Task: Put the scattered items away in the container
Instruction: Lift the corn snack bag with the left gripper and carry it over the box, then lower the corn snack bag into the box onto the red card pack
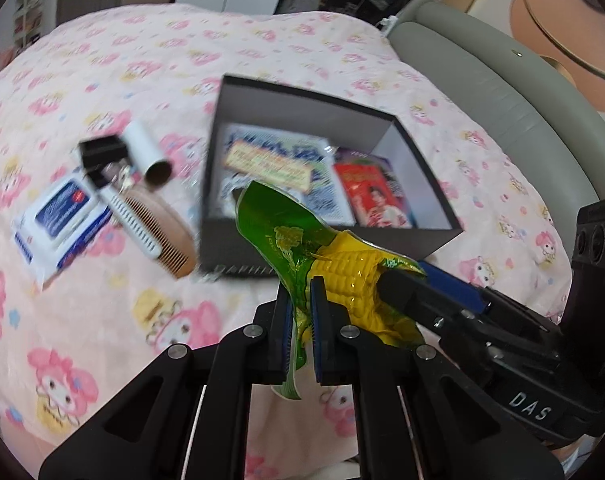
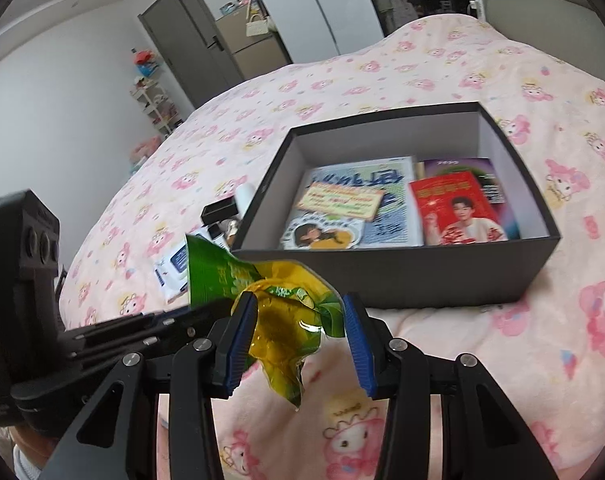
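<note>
The left gripper [image 1: 301,320] is closed tight on the green sealed edge of a packet of corn [image 1: 334,280], which hangs in the air above the pink blanket [image 1: 102,320], just short of the box [image 1: 238,246]. The right gripper [image 2: 300,338] has its blue pads spread wide on either side of the packet's other end [image 2: 278,320]; in the right wrist view the left pad seems to brush the crinkled film, while the right pad stands apart from it, so it holds nothing. From the left gripper the packet's long axis runs forward and to the left, its green tip pointing up toward the near wall of the box, with the yellow cob bulging to the right, toward the right gripper's fingers. The open box lies straight ahead of both grippers and a little beyond the packet, with books [image 2: 354,204] already flat on its floor. Since the left gripper alone carries the packet, the coming move likely turns on pushing it forward over the near wall and letting go above the books. Off to the left of the left gripper, well apart from the box, a pack of wipes [image 1: 58,220], a comb [image 1: 166,228], a cardboard tube [image 1: 148,152] and a black clip [image 1: 102,152] remain on the blanket.
</note>
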Demonstrator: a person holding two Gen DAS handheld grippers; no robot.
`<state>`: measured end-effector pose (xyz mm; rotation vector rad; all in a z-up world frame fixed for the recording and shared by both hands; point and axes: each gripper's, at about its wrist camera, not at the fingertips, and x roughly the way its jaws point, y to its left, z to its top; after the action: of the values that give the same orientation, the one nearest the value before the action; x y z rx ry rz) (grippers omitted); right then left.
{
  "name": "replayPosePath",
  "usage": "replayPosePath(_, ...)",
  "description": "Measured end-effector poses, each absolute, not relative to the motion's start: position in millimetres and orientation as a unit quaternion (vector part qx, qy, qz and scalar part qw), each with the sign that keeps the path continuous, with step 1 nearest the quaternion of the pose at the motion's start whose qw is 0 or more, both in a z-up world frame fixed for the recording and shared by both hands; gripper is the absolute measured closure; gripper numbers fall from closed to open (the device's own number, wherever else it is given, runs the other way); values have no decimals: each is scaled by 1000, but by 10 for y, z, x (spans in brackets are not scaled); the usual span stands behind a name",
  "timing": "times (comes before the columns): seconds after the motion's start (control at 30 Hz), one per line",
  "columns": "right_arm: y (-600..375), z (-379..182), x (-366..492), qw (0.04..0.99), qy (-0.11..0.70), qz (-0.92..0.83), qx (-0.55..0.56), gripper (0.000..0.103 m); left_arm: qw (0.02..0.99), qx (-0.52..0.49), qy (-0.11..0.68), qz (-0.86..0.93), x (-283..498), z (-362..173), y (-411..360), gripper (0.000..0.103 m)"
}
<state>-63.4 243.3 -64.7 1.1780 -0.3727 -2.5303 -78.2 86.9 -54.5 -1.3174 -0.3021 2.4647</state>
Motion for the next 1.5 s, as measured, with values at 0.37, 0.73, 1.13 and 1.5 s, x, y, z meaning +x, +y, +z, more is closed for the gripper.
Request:
replayPosePath(0.37,2834,-466,-937,129,-123,-902,393,63,196,-442,-72,872,-1257,-326,1330,98)
replayPosePath(0.73,3084,-483,-1608,122,-102,-903,400,63,202,-459,-88,861,-1963,-463,1530,98)
replayPosePath(1.13,3334,-723,-2365,113,-89,-887,439,63,212,-536,-92,812,-2812,-945,1863,98)
replayPosePath(1.5,3394,-954,-2853,83,-65,-869,484,63,205,-567,-100,791,-3219,-1218,1969,98)
